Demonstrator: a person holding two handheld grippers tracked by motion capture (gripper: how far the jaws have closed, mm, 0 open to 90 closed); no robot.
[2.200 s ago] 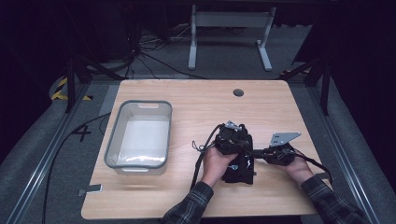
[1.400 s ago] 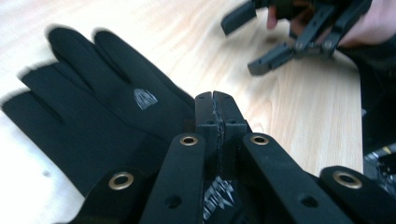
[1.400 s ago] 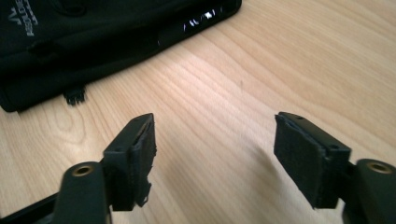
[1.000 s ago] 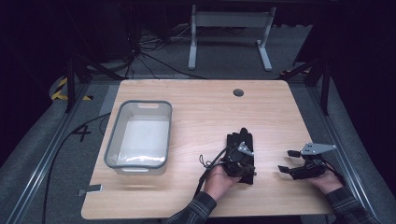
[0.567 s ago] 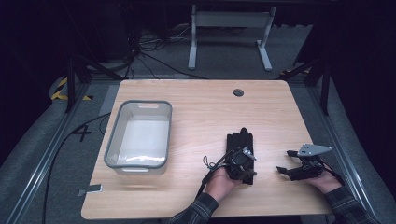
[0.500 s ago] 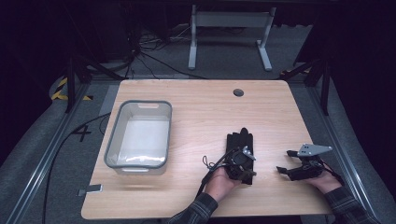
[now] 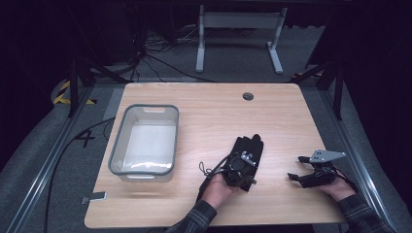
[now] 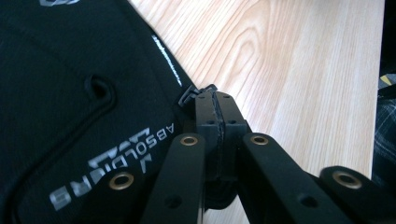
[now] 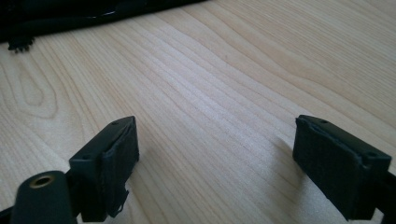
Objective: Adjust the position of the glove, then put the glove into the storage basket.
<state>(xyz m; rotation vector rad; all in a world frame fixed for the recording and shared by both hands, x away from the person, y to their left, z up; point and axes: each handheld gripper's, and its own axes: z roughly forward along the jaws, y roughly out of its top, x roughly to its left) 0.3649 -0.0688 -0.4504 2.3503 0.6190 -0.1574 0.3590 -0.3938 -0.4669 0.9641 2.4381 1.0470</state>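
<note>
A black fabric bag with white lettering lies on the wooden table, right of the middle. My left gripper rests on it. In the left gripper view its jaws are pressed together at the bag's edge, and a small zipper pull sticks out at the left gripper's tips. My right gripper lies low over bare wood to the right, apart from the bag. In the right gripper view the right gripper stands wide open, nothing between the pads, with the bag at the far edge.
A clear plastic bin stands on the left half of the table. A round cable hole sits near the far edge. A metal stand is on the floor beyond the table.
About two seconds ago the right gripper was at the bag; it has drawn off to the right and stays there. The left hand has shifted slightly at the bag.
</note>
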